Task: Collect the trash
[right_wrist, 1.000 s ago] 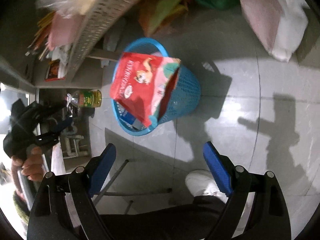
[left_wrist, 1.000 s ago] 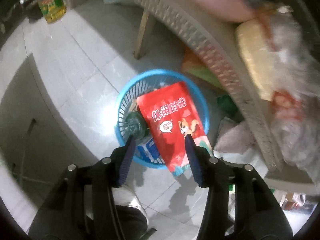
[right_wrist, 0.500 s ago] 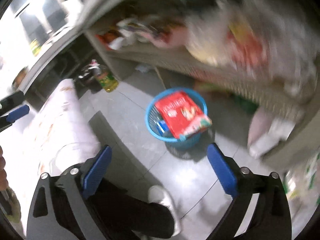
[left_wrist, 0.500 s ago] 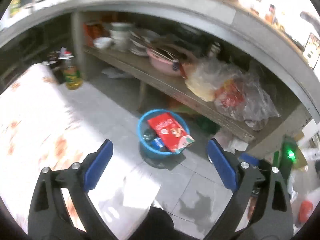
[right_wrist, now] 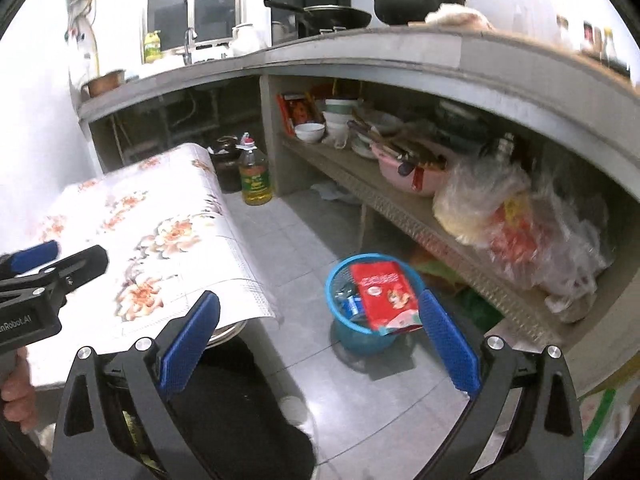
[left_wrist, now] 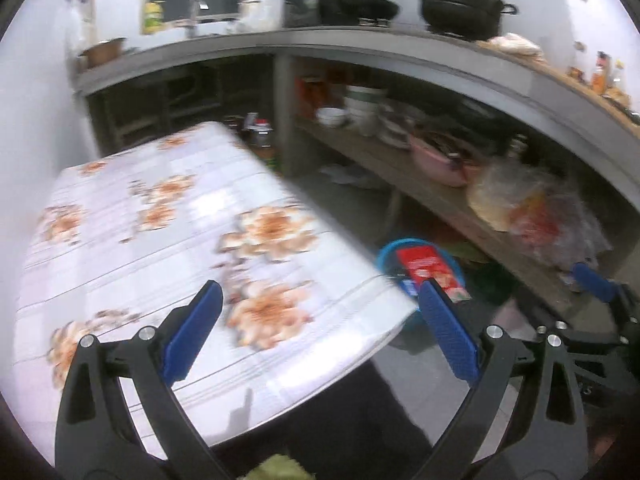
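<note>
- The red snack bag [right_wrist: 383, 295] stands in the blue mesh basket [right_wrist: 335, 280] on the floor, lower centre of the right wrist frame, its bottom corner poking over the rim.
- It looks light, thin and crinkly, probably slick foil; a flat edge or a corner is the likely place to pinch it.
- A small blue carton [right_wrist: 353, 305] lies beside it in the basket.
- The right claw [right_wrist: 319, 341] stands wide apart, empty.
- The left claw [left_wrist: 320, 332] has just been opening, with nothing between its pads, above the flowered worktop [left_wrist: 168, 240].
- The basket itself seems light and stiff; its rim offers a grip.
</note>
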